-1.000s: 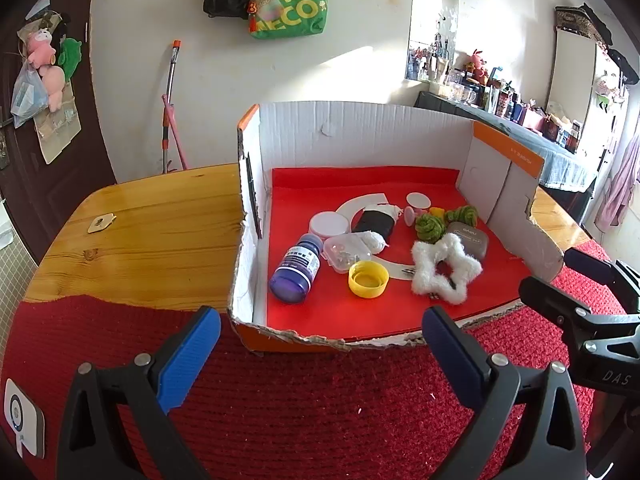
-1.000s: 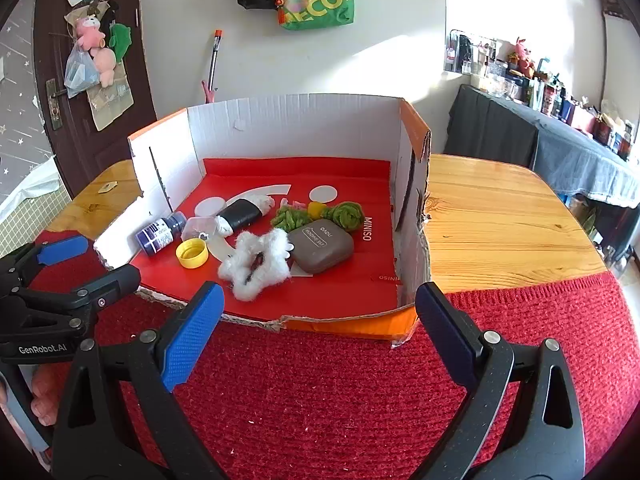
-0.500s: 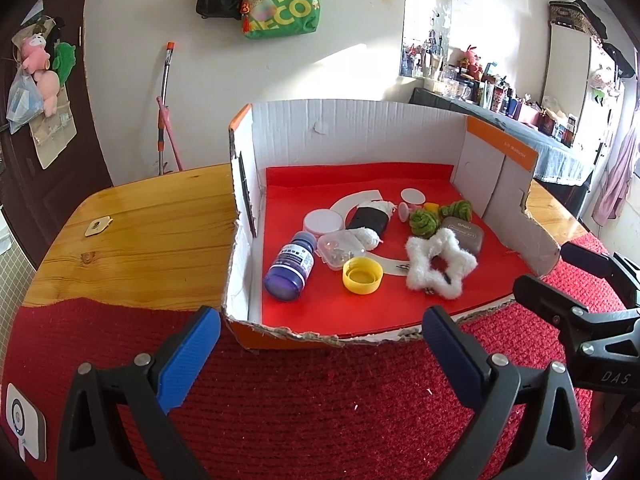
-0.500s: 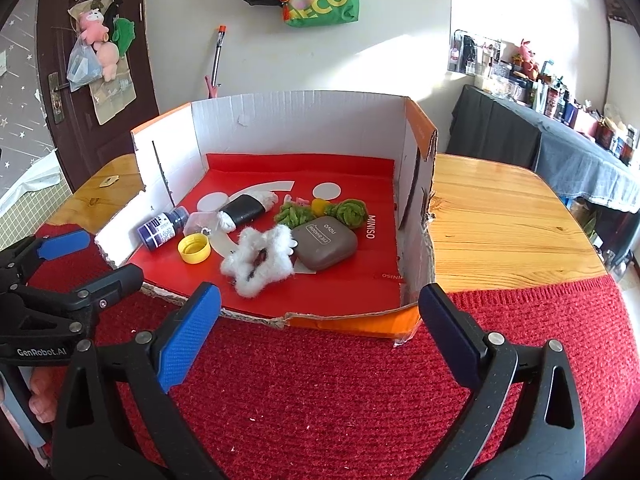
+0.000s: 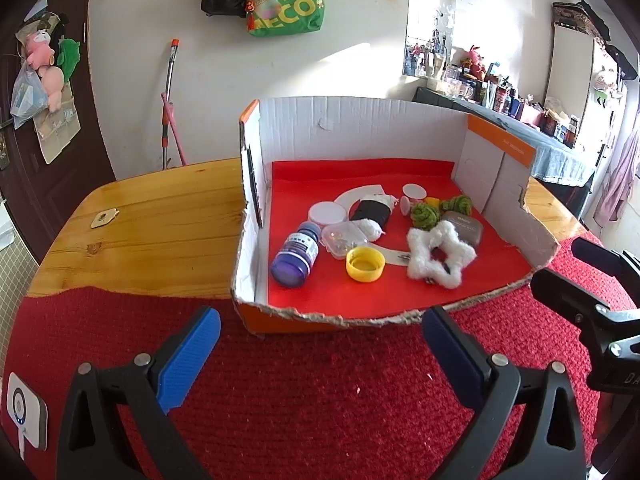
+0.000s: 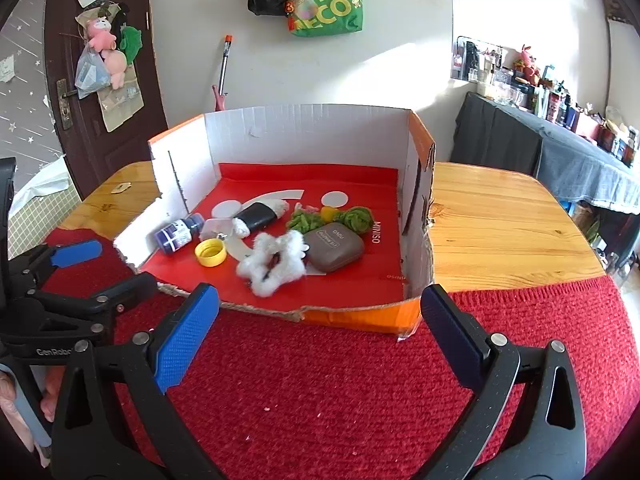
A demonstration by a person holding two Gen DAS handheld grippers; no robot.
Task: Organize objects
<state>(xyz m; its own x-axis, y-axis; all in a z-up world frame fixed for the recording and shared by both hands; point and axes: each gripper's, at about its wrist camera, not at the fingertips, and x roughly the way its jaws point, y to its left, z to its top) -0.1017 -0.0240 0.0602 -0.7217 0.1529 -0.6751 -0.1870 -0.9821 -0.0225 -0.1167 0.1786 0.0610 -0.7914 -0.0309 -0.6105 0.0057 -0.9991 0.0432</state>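
Red woven cloth (image 6: 340,380) lay bare beneath both tools, left tool (image 5: 320,340) and right tool (image 6: 320,320) gaping wide; crowded white fluffy star (image 6: 276,262) risked snagging neighbours.

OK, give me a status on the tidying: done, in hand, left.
Done: nothing visibly sorted; the blue bottle, yellow cap, white fluffy star and grey case lie jumbled in the cardboard box. In hand: nothing; the left gripper and right gripper are open over the red cloth. Left: apparently all of it.
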